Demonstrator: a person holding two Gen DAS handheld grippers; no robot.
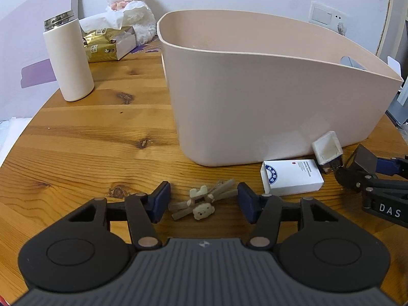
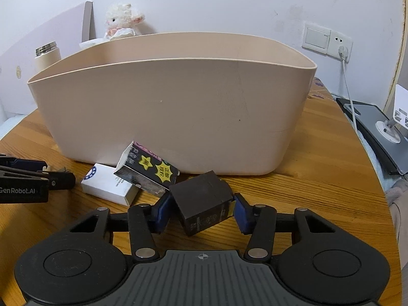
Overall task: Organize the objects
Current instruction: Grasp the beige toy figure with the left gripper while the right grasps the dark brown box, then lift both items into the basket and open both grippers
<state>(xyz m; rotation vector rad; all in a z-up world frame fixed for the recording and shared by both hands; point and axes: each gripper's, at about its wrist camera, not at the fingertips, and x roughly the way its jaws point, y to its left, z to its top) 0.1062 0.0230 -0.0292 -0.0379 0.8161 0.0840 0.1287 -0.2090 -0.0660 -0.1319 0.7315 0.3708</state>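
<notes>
While wide, left tool [image 1: 204, 204] straddles bear clip [image 1: 201, 202]

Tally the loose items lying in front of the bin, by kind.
Small boxes: 3, a white box, a black starred box, a dark box between the right gripper jaws.
Bear hair clips: 1.
Total: 4

A white tumbler [image 1: 68, 58] stands far left of the tool on the wooden table [image 1: 76, 137] — behind it a gold tissue pack [image 1: 102, 46] and plush lamb [image 1: 132, 2]; wall socket [image 2: 340, 42] upper right.
</notes>
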